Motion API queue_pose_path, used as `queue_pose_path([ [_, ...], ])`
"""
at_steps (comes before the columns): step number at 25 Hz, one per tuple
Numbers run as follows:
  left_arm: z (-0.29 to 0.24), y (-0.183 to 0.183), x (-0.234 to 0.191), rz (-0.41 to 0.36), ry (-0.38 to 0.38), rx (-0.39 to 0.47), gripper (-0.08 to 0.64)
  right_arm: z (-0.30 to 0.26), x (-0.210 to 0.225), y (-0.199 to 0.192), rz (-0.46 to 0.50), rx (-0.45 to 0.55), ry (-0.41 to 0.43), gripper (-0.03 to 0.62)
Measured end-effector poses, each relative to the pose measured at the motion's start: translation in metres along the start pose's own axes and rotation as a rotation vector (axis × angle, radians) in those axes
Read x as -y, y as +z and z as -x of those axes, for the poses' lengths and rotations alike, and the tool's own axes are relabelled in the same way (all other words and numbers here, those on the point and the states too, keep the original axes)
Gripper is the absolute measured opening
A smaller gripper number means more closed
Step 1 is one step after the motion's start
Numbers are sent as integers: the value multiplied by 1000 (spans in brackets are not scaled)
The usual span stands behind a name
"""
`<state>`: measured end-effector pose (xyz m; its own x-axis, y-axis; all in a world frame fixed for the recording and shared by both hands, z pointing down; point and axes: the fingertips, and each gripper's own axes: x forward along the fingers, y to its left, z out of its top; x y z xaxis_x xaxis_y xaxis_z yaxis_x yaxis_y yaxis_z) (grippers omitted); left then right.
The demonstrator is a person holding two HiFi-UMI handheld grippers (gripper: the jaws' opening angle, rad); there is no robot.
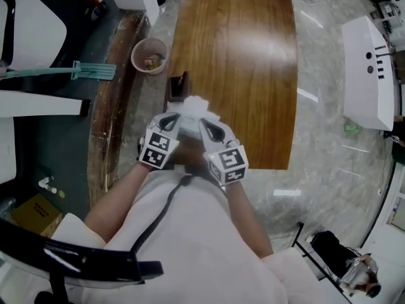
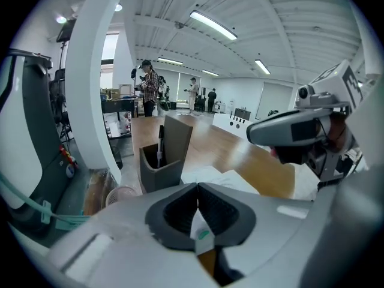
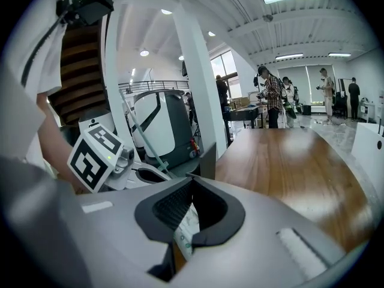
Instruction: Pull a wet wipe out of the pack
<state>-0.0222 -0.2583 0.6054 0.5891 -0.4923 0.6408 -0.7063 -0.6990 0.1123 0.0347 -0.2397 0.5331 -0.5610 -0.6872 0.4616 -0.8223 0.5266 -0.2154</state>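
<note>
The white wet wipe pack (image 1: 193, 106) lies near the front edge of the wooden table (image 1: 247, 56), between both grippers. My left gripper (image 1: 179, 120) comes at it from the left. In the left gripper view its jaws (image 2: 198, 212) are shut on a white piece of the pack with a green mark (image 2: 201, 233); white pack material (image 2: 231, 179) shows just beyond. My right gripper (image 1: 202, 124) reaches in from the right, and its jaws (image 3: 191, 206) are shut on a printed white edge of the pack (image 3: 186, 227). Most of the pack is hidden by the grippers.
A dark pen holder (image 1: 178, 85) with a pen stands just behind the pack. A round waste basket (image 1: 149, 56) sits on the floor left of the table. A green-handled tool (image 1: 76, 71) lies further left. People stand far off in the room.
</note>
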Motion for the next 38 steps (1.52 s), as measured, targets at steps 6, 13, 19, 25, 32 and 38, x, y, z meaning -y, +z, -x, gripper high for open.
queue_pose_path([
  [6, -3, -16, -11, 90, 8, -20, 6, -23, -1, -25, 49, -113, 27, 55],
  [13, -3, -19, -11, 98, -13, -22, 6, -50, -11, -56, 118, -246, 57, 74],
  [19, -2, -21, -9, 103, -24, -21, 6, -68, -8, -67, 92, -306, 48, 74],
  [25, -1, -20, -10, 111, -36, -11, 6, -79, -5, -73, 90, -351, 58, 74],
  [32, 0, -20, -10, 111, -41, -10, 6, -82, -4, -79, 112, -388, 63, 33],
  [38, 0, -21, -10, 110, -40, -8, 6, -77, -3, -70, 91, -346, 61, 11],
])
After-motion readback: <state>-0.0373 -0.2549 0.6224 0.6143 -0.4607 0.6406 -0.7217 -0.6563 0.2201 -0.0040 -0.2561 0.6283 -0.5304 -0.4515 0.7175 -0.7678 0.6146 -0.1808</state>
